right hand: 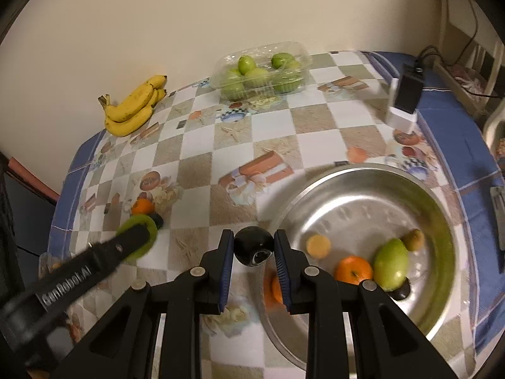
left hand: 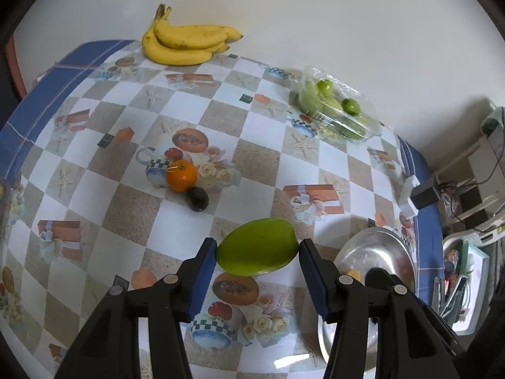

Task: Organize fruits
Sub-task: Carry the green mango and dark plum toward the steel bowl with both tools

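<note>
Checkered oilcloth with a blue border covers the table [right hand: 315, 145], which stands against a plain wall. On it sits a steel bowl [right hand: 341, 186] holding an orange [right hand: 353, 270], a green pear-like fruit [right hand: 390, 263], a kiwi [right hand: 414, 239], a small yellow fruit [right hand: 318, 245] and a dark fruit half hidden under the green one. Beyond the bowl, by the wall, a clear plastic box [right hand: 262, 68] holds green fruits; a banana bunch [right hand: 134, 107] lies left of it. The right gripper [right hand: 254, 252] has its jaws clamped on a dark plum [right hand: 253, 246] just beside the bowl's rim. The left gripper [left hand: 257, 248] has its jaws clamped on a green mango [left hand: 257, 246], left of the bowl. Farther left, another orange [left hand: 181, 175] touches a dark avocado [left hand: 197, 199].
</note>
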